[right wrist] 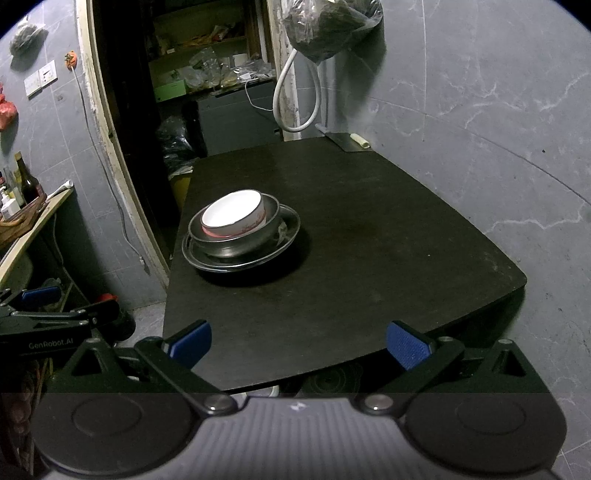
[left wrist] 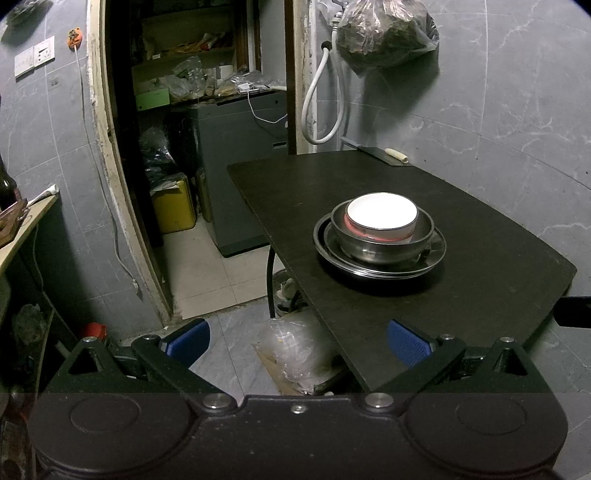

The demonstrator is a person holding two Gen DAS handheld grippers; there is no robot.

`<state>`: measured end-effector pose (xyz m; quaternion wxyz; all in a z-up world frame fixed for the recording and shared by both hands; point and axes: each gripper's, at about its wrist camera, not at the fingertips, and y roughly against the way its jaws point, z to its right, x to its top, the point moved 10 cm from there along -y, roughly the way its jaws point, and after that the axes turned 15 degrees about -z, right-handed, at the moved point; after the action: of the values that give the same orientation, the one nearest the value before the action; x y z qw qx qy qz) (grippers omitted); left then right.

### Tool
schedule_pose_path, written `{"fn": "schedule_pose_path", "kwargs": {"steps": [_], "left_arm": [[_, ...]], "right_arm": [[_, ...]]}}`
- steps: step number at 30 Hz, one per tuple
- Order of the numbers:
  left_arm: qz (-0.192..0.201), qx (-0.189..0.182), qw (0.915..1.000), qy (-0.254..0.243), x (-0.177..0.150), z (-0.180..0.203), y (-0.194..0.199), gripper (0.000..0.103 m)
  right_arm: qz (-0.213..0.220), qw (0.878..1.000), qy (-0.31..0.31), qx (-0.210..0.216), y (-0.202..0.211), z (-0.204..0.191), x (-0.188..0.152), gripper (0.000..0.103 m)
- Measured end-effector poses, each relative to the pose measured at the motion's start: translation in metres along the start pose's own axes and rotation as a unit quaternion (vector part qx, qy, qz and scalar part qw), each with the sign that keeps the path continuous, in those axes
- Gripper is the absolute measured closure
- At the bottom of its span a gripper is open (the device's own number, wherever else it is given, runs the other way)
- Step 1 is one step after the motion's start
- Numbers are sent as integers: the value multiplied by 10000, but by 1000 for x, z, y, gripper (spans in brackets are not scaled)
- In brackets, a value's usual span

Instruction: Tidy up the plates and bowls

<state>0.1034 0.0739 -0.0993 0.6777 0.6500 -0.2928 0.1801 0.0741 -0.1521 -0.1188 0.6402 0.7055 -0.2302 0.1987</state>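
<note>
Dark table [left wrist: 424, 314] fills most of both views, set against grey marble-look tile wall [left wrist: 517, 92]; open doorway [left wrist: 195, 147] to a cluttered storage room at the table's far left. Grey cabinet [left wrist: 236, 177] inside the doorway w/ shelves of packets above, yellow container [left wrist: 173, 206] on the floor beside it. Plastic bag [left wrist: 384, 33] of dark stuff hangs on the wall above the table's far end, white hose [left wrist: 325, 110] looping down just beside it. Dish stack sits on the table, left-of-centre in right wrist view, well apart from both tools: steel plates [left wrist: 436, 254] at the bottom (2 rims visible, can't tell if more), steel bowl [left wrist: 384, 240] nested on them, white bowl [left wrist: 382, 214] w/ reddish pattern on its outer wall inside the steel bowl, all upright. White bowl's inside is blown out, contents can't tell. Left gripper [left wrist: 297, 341] hovers off the table's near-left corner over the floor, blue pads spread wide, nothing between them. Right gripper [right wrist: 298, 341] hovers at the near table edge, pads likewise spread wide, holding nothing. Left tool also shows at the left edge of right wrist view. Small flat dark board [left wrist: 384, 155] w/ a pale roll-like item on it at the far table edge by the wall; can't tell what it is. Clear plastic bag [left wrist: 295, 350] on the floor below the table corner.
</note>
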Motion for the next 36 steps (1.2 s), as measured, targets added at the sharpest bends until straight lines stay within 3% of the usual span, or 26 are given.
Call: {"fn": "schedule_pose_path", "kwargs": {"steps": [36], "left_arm": [[71, -26, 10000, 25, 5, -3, -2, 1]], "right_arm": [[38, 9999, -48, -80, 4, -2, -1, 0]]}}
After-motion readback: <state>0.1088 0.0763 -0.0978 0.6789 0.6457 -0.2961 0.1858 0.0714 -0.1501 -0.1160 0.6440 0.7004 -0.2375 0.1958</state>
